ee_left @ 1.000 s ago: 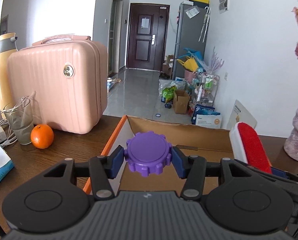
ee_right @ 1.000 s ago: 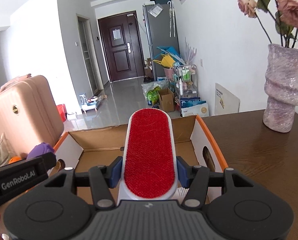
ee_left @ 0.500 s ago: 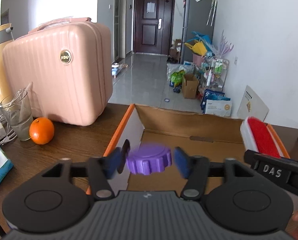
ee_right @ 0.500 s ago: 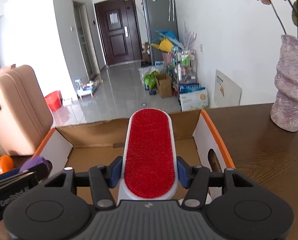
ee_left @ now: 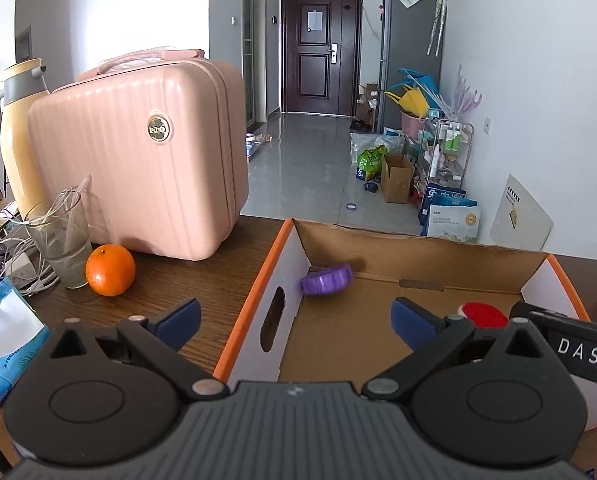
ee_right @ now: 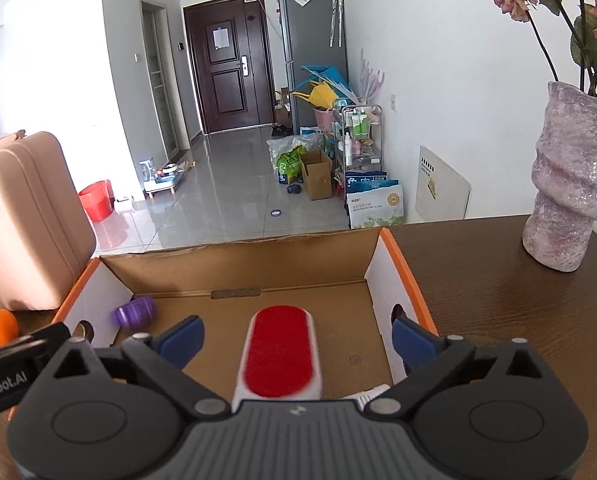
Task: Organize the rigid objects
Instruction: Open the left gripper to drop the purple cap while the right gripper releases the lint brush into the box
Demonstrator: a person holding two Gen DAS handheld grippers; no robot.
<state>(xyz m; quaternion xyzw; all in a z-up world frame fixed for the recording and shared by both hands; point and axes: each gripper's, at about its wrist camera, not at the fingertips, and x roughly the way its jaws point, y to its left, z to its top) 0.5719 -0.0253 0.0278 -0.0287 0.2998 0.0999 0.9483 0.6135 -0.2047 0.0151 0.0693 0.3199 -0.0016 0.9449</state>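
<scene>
**Both drops land in the box**

Left gripper [ee_left: 294,314] has just sprung its jaws wide, nothing between them; the purple cap [ee_left: 326,279] sits mid-frame in the cardboard box [ee_left: 426,254], against its left wall. Right gripper [ee_right: 296,338] has likewise just been opening, and the red lint brush [ee_right: 279,356] lies loose at centre-bottom. Best now: lift straight out, clear of the orange rims.
</scene>
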